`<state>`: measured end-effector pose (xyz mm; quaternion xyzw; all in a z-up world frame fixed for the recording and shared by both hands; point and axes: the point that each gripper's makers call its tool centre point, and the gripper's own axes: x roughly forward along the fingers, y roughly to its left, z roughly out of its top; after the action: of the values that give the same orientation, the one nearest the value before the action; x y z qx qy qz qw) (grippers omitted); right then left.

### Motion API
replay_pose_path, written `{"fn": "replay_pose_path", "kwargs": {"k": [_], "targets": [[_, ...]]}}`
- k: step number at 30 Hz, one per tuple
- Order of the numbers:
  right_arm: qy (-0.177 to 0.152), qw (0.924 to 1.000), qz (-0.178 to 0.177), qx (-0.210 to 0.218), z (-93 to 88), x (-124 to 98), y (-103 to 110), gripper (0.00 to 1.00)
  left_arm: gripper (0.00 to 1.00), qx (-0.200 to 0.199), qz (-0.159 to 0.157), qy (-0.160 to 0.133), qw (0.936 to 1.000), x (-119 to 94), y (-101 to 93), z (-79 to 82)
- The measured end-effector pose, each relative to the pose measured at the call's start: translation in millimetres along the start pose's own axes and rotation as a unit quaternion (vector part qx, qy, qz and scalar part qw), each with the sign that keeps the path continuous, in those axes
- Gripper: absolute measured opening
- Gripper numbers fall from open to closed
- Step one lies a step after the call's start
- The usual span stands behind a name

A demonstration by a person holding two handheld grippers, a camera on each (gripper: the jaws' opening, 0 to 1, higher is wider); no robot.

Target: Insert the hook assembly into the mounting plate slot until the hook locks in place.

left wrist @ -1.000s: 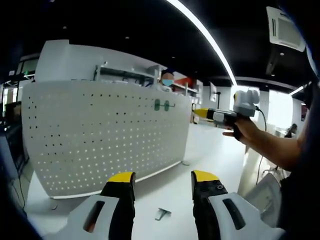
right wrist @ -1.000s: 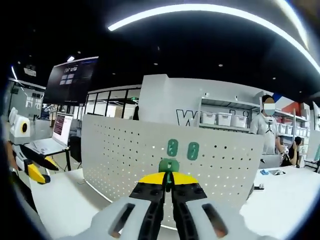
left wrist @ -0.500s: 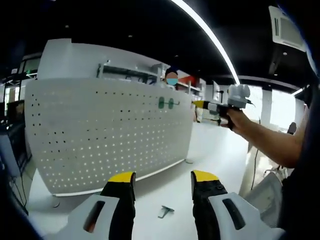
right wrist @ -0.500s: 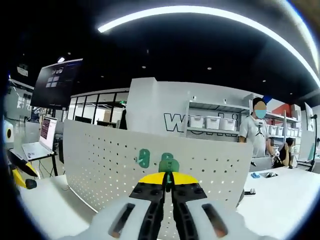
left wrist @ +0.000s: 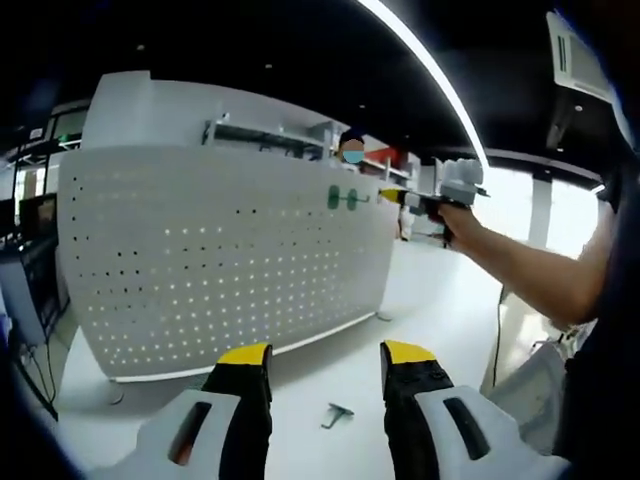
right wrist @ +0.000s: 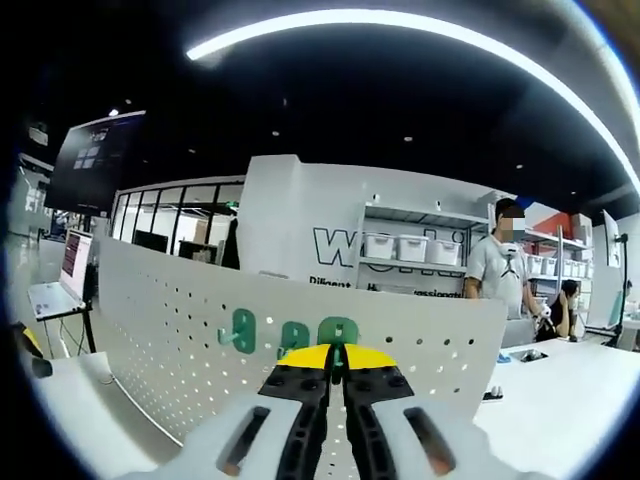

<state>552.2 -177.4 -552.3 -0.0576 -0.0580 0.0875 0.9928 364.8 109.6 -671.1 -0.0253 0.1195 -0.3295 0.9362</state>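
Right gripper [right wrist: 336, 352] now at pegboard [left wrist: 220, 250] top edge, clamping green hook [right wrist: 338, 333]; left gripper [left wrist: 325, 352] wide.

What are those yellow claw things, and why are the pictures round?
A person holds a grabbing tool in each hand, and each tool carries a small fisheye camera, so the pictures look round. In the left gripper view, the left gripper has yellow-tipped jaws standing apart, holding nothing. A small metal hook lies on the white table. Farther off, the person's arm reaches the right gripper up to a white board full of holes, where green hooks already hang. In the right gripper view, the right gripper's jaws are squeezed shut on another green hook, close to the board.
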Motion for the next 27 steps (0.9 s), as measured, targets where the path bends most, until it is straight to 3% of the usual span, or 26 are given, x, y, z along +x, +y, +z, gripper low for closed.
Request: {"fn": "replay_pose_path", "kwargs": {"k": [15, 27], "targets": [[0.008, 0.9999, -0.007, 0.002, -13.4, 23, -12, 0.02, 0.43, -0.007, 0.016, 0.005, 0.9998, -2, 7.0, -4.0], [0.006, 0.9999, -0.009, 0.005, -15.1, 27, -13, 0.02, 0.41, -0.012, 0.023, 0.004, 0.9996, -3, 11.1, -4.7]]}}
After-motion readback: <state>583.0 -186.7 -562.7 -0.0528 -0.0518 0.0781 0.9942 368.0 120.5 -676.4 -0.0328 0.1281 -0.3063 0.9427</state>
